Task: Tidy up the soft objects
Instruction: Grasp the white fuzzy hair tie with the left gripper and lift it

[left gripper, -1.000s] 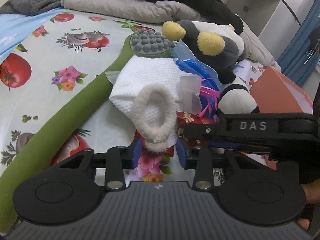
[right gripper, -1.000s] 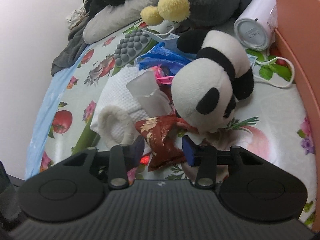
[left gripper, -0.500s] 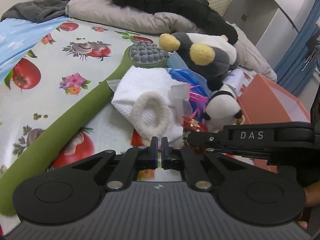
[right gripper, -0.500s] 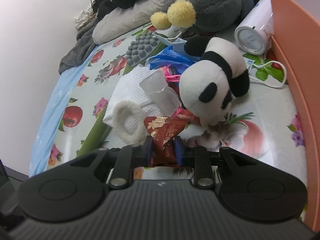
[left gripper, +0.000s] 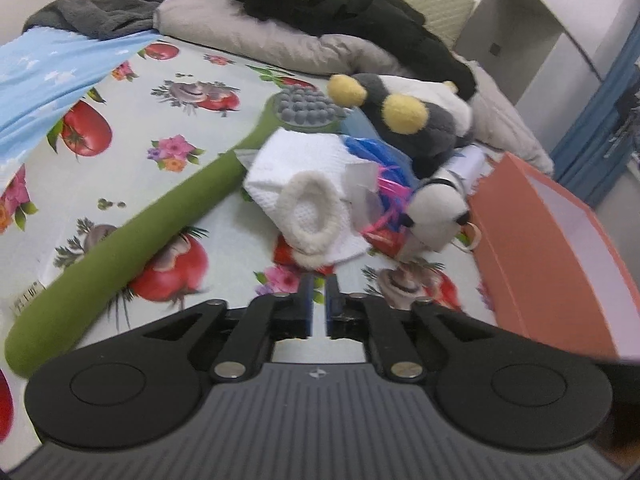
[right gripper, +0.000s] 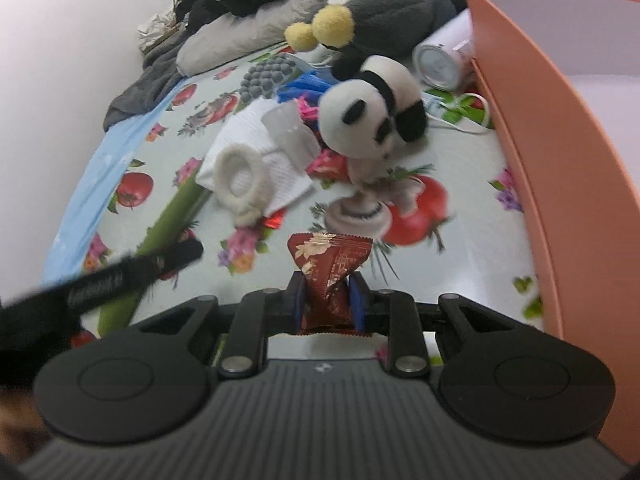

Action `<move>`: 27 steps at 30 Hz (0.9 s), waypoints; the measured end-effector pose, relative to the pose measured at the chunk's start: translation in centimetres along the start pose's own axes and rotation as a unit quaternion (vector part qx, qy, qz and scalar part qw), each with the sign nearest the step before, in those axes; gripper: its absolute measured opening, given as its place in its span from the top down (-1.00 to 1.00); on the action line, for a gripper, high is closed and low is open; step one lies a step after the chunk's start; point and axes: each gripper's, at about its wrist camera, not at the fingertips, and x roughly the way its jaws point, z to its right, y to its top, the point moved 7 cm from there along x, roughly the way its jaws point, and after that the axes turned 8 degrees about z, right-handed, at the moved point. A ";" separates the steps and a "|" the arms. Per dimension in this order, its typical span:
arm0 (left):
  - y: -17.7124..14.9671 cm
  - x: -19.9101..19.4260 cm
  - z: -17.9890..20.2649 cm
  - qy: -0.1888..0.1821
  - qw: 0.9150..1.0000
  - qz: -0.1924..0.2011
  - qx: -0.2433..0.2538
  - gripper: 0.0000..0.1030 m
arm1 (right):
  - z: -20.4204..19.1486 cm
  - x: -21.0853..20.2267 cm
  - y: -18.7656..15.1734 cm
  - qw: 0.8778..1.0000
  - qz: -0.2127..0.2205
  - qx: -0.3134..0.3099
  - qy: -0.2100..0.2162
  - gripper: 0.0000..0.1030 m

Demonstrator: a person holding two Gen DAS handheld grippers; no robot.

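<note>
Blur softens the panda plush [right gripper: 370,114] ahead of the right gripper [right gripper: 326,304], whose pads clamp a crumpled dark-red snack packet [right gripper: 328,276] with gold print, its lower end hidden. Left gripper [left gripper: 318,304] has just been opening; narrow gap, nothing between.

A small panda plush [right gripper: 372,108] lies on its side on the flowered bed sheet, upper centre of the right wrist view, face toward the camera. Behind it, at the top, a larger grey and white plush [right gripper: 384,12] with yellow pompom feet rests against the bedding. Left of the panda sits a white waffle cloth [left gripper: 304,168] with a fleecy ring-shaped piece [left gripper: 312,212] on top. A dark red crinkled packet [right gripper: 328,276] stands upright, lower centre, pinched between blue fingers [right gripper: 298,300].
</note>
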 end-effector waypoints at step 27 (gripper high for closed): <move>0.8 7.8 1.0 0.062 0.996 0.006 0.057 0.31 | 1.8 0.3 -0.4 1.000 0.003 -0.008 -0.011 0.48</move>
